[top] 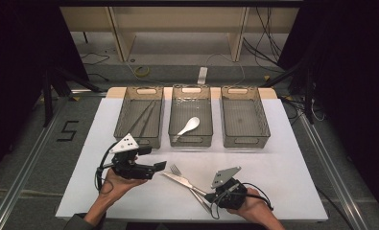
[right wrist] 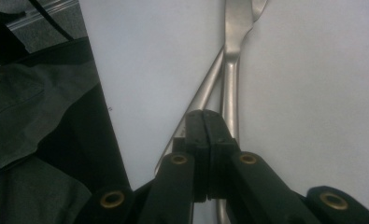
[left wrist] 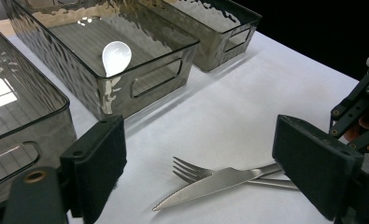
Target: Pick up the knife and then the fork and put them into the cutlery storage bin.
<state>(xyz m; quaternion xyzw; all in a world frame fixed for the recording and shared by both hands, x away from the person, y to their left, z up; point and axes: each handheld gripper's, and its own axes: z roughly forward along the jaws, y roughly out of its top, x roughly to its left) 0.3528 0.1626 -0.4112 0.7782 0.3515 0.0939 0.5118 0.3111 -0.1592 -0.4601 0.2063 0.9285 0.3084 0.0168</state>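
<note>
1. Where the worktop nears its front edge, a shiny steel knife with a serrated blade lies crossed over a fork.
2. Right gripper jaws are pressed together over the handles; whether they pinch one I cannot tell.
3. Left gripper jaws stand wide apart.

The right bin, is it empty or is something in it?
Empty. In the high view the right bin shows only its bare ribbed floor, while the middle bin holds a white spoon.

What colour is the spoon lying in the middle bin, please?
White; the spoon shows best in the left gripper view.
</note>
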